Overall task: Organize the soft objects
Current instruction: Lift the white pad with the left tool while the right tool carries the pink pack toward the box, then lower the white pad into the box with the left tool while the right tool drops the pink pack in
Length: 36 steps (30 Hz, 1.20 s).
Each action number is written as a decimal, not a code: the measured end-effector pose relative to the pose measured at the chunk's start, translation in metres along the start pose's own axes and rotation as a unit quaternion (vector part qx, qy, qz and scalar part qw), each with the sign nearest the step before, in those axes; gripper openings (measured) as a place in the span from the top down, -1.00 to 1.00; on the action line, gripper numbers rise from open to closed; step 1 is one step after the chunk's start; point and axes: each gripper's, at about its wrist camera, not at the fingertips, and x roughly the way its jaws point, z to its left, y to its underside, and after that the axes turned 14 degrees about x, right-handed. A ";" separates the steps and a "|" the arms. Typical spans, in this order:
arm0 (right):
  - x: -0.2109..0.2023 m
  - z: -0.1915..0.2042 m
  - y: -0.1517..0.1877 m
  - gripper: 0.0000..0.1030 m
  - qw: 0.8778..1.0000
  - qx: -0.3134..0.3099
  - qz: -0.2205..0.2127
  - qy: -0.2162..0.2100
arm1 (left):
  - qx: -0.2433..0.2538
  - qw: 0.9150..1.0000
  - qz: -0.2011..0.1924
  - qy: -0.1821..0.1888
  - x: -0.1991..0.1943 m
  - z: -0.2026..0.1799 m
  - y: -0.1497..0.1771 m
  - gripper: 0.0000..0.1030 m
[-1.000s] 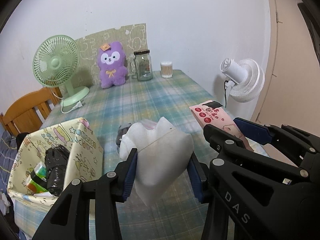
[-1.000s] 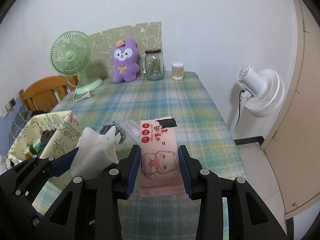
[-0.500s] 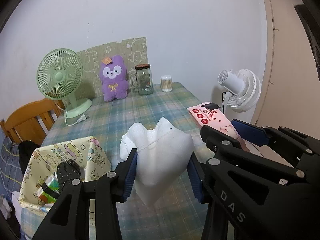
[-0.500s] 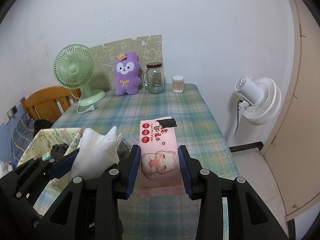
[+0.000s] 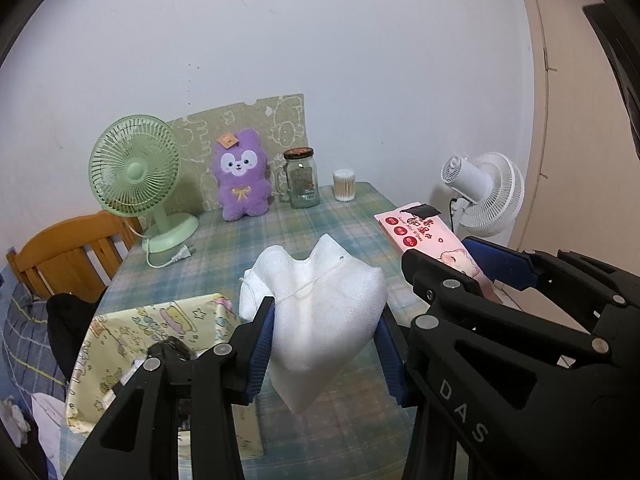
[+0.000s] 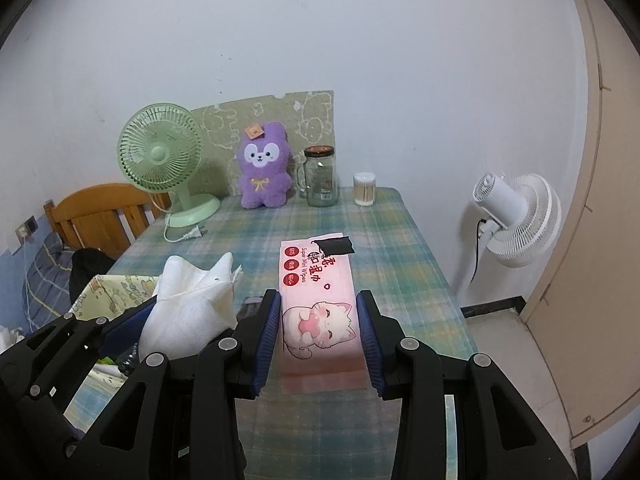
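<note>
My left gripper (image 5: pixel 326 328) is shut on a white foam pouch (image 5: pixel 320 312), held above the plaid table; the pouch (image 6: pixel 192 304) also shows at the left of the right wrist view. My right gripper (image 6: pixel 318 320) is shut on a pink wet-wipes pack (image 6: pixel 316 300) with a cartoon cat, lifted off the table; the pack (image 5: pixel 424 236) appears to the right in the left wrist view. A yellow patterned fabric bin (image 5: pixel 156 340) stands below and left of the pouch, with dark items inside. A purple plush toy (image 5: pixel 240 176) sits at the table's far end.
At the back stand a green desk fan (image 5: pixel 136 176), a glass jar (image 5: pixel 302 178) and a cotton-swab cup (image 5: pixel 344 186). A white floor fan (image 6: pixel 516 216) stands right of the table (image 6: pixel 384 240). A wooden chair (image 5: pixel 68 252) is at the left. A dark item (image 6: pixel 252 308) lies on the cloth.
Both grippers have risen with their loads; the table, bin and back objects sit lower and smaller in view. Grips are unchanged.
</note>
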 end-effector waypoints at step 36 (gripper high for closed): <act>0.015 0.109 0.006 0.18 0.998 -0.045 -0.010 -0.047 | -0.030 0.998 -0.010 -0.056 -0.018 0.095 0.032 0.04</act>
